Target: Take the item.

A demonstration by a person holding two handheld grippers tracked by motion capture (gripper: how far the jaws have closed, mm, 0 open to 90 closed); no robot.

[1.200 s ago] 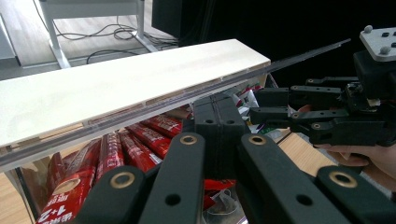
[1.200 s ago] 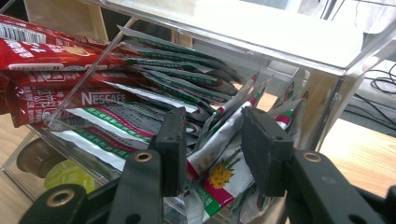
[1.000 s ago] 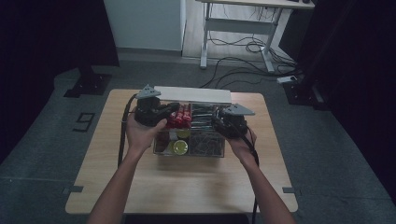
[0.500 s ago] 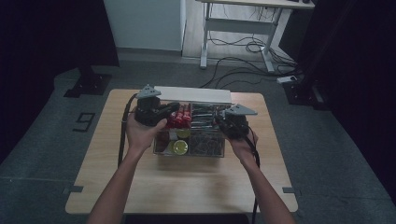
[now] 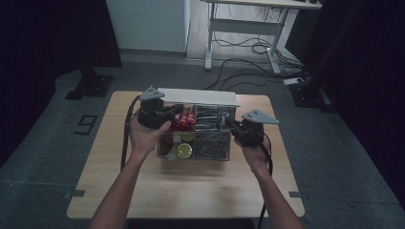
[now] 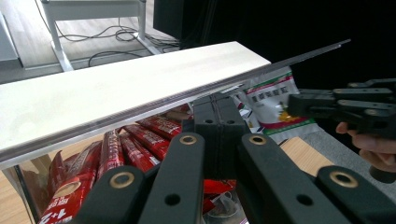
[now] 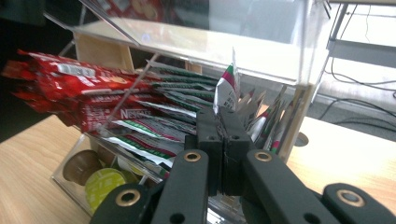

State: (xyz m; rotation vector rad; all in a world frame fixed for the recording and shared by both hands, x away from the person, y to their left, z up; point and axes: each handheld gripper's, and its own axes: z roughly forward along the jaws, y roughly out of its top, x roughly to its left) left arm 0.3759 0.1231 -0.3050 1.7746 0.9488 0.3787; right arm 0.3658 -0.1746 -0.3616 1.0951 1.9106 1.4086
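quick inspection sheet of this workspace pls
surface: wooden table, bare around the box
job's things: clear box with its lid raised; red sachets, green-white sachets and capsules inside
clutter: nothing seen
grippers: left gripper fingers shut at the lid's front edge, grip unclear; right gripper fingers shut on one green-white sachet, which stands up from their tips
cables: gripper cable trails over the table's left side; loose floor cables under the desk
surroundings: desk frame behind, dark curtains at both sides, floor mark at left
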